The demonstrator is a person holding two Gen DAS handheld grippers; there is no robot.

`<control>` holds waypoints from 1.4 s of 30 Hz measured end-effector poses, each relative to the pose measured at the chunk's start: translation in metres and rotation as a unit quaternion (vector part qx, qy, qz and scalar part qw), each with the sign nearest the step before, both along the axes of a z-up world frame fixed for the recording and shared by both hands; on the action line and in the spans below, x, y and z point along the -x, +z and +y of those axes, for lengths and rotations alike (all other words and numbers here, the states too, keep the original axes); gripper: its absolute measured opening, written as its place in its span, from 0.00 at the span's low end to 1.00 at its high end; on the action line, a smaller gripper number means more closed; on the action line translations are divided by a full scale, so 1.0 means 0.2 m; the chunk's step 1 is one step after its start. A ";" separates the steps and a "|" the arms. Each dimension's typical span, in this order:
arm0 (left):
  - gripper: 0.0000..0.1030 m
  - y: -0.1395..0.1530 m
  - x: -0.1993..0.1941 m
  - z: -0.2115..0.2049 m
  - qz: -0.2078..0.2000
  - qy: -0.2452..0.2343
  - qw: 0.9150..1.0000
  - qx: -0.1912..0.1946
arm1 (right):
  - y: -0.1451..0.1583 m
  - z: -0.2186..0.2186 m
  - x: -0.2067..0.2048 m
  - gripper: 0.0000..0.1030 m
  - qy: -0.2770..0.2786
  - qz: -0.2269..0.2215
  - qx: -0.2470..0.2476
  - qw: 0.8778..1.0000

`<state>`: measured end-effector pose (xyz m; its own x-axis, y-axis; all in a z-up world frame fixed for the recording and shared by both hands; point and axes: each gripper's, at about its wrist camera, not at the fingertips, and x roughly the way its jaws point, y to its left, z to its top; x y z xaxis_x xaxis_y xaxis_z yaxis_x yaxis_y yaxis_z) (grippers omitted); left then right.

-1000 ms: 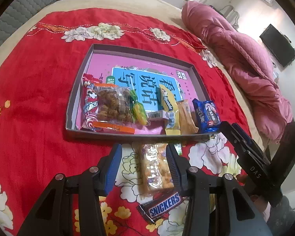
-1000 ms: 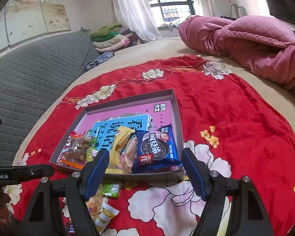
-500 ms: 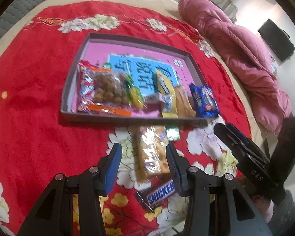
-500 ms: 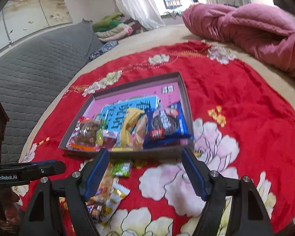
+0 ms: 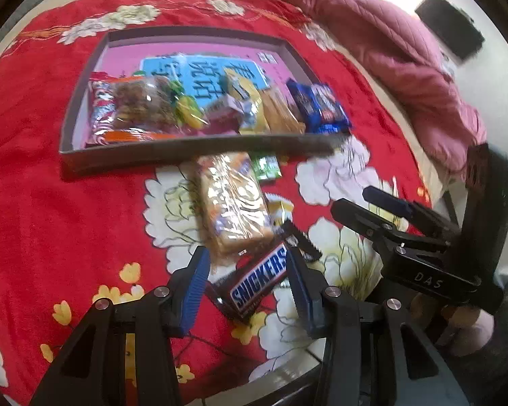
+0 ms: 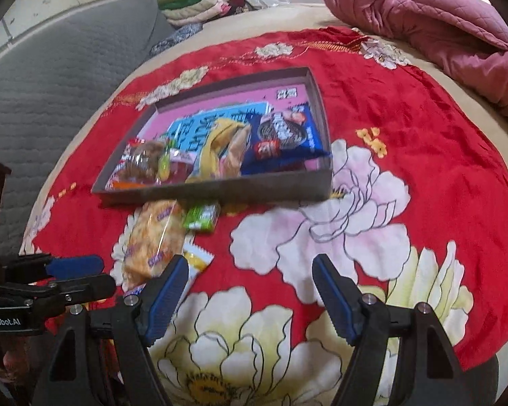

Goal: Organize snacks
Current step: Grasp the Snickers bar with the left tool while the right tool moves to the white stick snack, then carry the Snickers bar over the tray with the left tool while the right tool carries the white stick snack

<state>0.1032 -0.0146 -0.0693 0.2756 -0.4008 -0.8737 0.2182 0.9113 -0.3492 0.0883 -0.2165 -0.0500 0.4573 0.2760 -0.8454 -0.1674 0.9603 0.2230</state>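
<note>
Left hand-held gripper, jaws apart, straddles my Snickers bar, lying diagonally; right hand-held gripper open, farther.

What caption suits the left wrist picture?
Open left tool poised over a Snickers bar lying outside the snack tray.

loose snacks crowd tray front

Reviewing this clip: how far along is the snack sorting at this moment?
Partly done. The box already holds a row of packets, among them the blue cookie pack. Nothing is gripped: the left gripper stands open around the Snickers bar, the right gripper open over cloth. The cracker pack, green packet and yellow packet remain outside.
</note>
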 end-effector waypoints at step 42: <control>0.20 -0.10 0.01 -0.03 0.004 -0.049 0.998 0.041 | -0.08 0.08 0.05 0.73 0.045 0.052 -0.012 0.998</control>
<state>0.1019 -0.0202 -0.0885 0.2237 -0.4966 -0.8387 0.3017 0.8535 -0.4249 0.0787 -0.1998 -0.0652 0.3406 0.3326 -0.8794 -0.2282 0.9366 0.2658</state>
